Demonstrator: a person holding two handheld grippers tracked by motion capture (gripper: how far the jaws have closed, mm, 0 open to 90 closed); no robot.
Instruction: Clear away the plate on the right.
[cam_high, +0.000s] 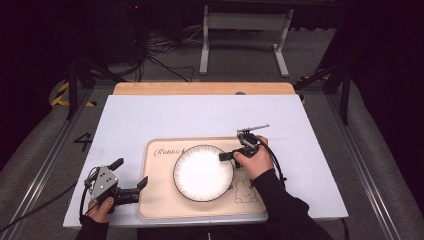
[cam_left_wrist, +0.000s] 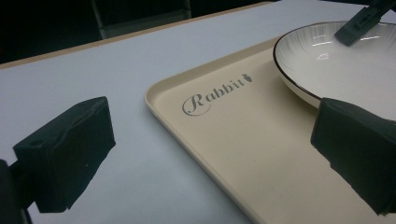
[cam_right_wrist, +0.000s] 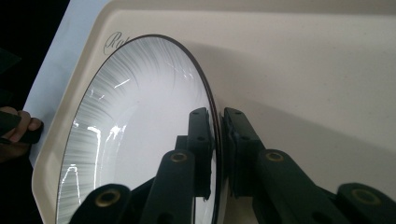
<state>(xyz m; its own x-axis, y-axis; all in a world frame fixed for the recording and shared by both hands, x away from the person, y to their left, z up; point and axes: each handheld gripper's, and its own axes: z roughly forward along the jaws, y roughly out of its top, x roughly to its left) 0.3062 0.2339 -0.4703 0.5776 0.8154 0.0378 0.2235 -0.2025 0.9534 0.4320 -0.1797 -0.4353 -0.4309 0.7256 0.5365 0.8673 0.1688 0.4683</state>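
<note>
Table (cam_high: 150, 115) edges frame our working area, a white sheet laid over a wooden top whose far strip shows bare, and we have wide open surface along the left, the far side and the right of the tray. At the left, our left gripper (cam_high: 131, 176) rests at the near-left corner of the sheet, its jaws spread wide with nothing between them; in the left gripper view (cam_left_wrist: 210, 149) one jaw hangs over the white sheet and the other over the tray's edge. One cream tray (cam_high: 160, 200), printed with "Rabbit" and a small rabbit drawing, sits near the front edge. One white plate (cam_high: 202, 172) with a dark rim lies on the tray's middle. At the right, our right gripper (cam_right_wrist: 219, 140) is pinching the plate's right rim, one jaw inside, one outside. We count two grippers, one tray, one plate.
</note>
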